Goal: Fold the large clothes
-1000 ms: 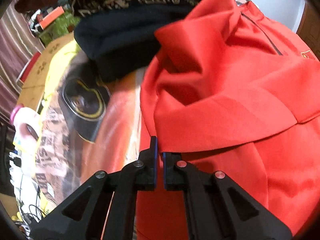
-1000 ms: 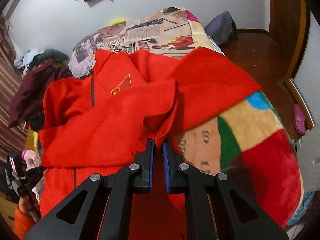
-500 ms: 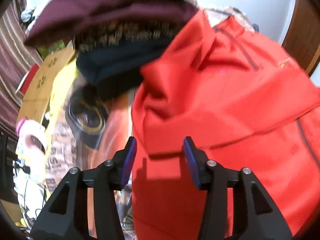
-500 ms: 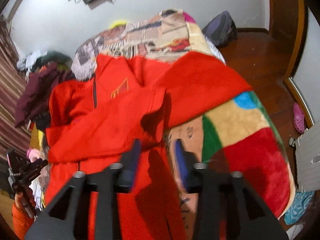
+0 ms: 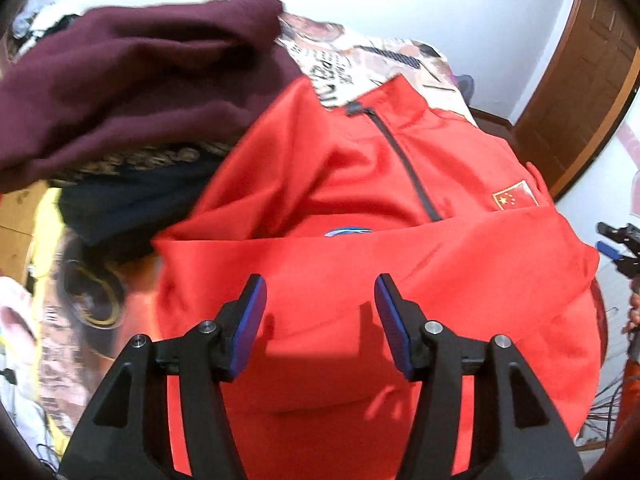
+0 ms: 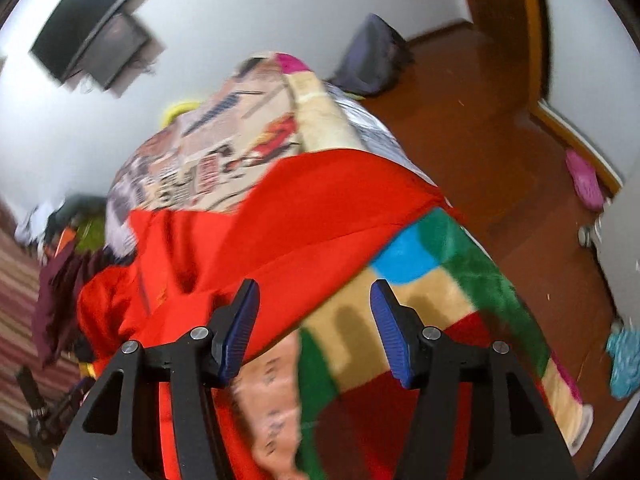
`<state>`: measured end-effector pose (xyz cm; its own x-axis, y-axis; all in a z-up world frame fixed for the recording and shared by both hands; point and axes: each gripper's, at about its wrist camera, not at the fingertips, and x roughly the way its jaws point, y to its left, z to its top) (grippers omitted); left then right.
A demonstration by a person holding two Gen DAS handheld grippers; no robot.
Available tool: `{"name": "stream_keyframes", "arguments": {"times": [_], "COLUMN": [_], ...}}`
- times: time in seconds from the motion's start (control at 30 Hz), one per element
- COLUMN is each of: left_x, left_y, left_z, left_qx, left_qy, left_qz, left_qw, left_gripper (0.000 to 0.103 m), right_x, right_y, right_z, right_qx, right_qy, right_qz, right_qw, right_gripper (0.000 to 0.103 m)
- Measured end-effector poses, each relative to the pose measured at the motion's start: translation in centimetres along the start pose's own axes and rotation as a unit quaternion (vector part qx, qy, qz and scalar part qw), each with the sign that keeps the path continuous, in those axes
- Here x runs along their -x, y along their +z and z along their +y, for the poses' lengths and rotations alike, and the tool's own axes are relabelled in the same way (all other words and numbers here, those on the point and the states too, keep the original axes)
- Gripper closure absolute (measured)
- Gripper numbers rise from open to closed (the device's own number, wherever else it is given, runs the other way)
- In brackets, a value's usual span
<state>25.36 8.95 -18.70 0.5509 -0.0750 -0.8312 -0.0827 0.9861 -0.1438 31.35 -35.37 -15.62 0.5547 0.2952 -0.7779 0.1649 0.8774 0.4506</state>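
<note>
The red jacket [image 5: 360, 272] lies spread on a bed covered by a patchwork blanket [image 6: 432, 292], and each camera catches a different side of it. The left wrist view looks up the jacket's front: the dark zipper [image 5: 404, 160] runs down from the collar, a small flag patch [image 5: 514, 196] sits on the chest, and a sleeve is folded straight across the body, partly covering a blue-and-white emblem [image 5: 348, 232]. The left gripper [image 5: 320, 316] hangs over that folded sleeve with its blue-padded fingers [image 5: 250, 316] spread wide and nothing between them. Only this view shows the pile of other clothes beside the jacket's shoulder: a maroon garment [image 5: 132, 84] on top of a patterned layer and a dark navy one [image 5: 132, 200]. At its far right edge a bit of the other gripper shows. The right wrist view is blurred and looks across the jacket's other side, where a broad red panel drapes over the blanket toward the bed's edge. The right gripper [image 6: 314, 328] is likewise wide open and empty, poised above the line where red fabric meets the blanket's coloured squares. This view alone takes in the room: a dark screen [image 6: 92, 40] mounted on the white wall, the wooden floor [image 6: 500, 152], a dark bag [image 6: 372, 56] against the wall and a pink slipper [image 6: 586, 180].
</note>
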Motion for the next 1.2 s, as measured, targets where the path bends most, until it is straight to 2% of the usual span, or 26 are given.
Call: {"name": "stream_keyframes", "arguments": {"times": [0.23,0.37,0.43,0.53,0.6,0.73,0.83,0.93,1.07,1.2], "left_x": [-4.1,-6.0,-6.4,-6.7,-6.8,-6.9,-6.8,-6.0,-4.3,-2.7], "left_y": [-0.1,-0.1,0.0,0.2,0.3,0.5,0.4,0.3,0.3,0.2], "left_z": [-1.7,-1.9,-2.0,-2.2,-2.3,-2.4,-2.4,-2.3,-2.4,-2.3], "left_qx": [0.000,0.010,0.010,0.007,0.006,0.005,0.004,0.004,0.000,-0.005], "left_qy": [-0.012,-0.012,-0.009,-0.004,-0.002,-0.001,0.000,0.001,0.000,0.002], "left_qz": [0.041,0.056,0.054,0.052,0.051,0.050,0.050,0.045,0.029,0.014], "left_qw": [0.9991,0.9983,0.9984,0.9986,0.9987,0.9988,0.9988,0.9990,0.9996,0.9999], "left_gripper": [0.048,0.048,0.046,0.045,0.045,0.044,0.044,0.044,0.044,0.044], "right_x": [-5.2,-7.7,-8.4,-8.8,-8.7,-6.7,-3.6,0.1,5.8,10.3], "right_y": [1.9,3.5,4.2,5.5,6.1,6.4,6.6,7.1,7.2,5.2], "right_z": [-2.8,-4.1,-4.8,-5.4,-5.5,-4.4,-1.9,0.7,5.4,11.0], "right_qx": [-0.055,-0.090,-0.102,-0.113,-0.114,-0.092,-0.046,-0.011,0.051,0.138], "right_qy": [0.017,0.028,0.016,-0.008,-0.023,-0.020,-0.017,0.005,0.053,0.112], "right_qz": [0.052,0.058,0.054,0.042,0.039,0.015,-0.034,-0.083,-0.142,-0.174], "right_qw": [0.997,0.994,0.993,0.993,0.992,0.995,0.998,0.997,0.987,0.969], "right_gripper": [0.049,0.051,0.057,0.072,0.092,0.096,0.097,0.097,0.097,0.097]}}
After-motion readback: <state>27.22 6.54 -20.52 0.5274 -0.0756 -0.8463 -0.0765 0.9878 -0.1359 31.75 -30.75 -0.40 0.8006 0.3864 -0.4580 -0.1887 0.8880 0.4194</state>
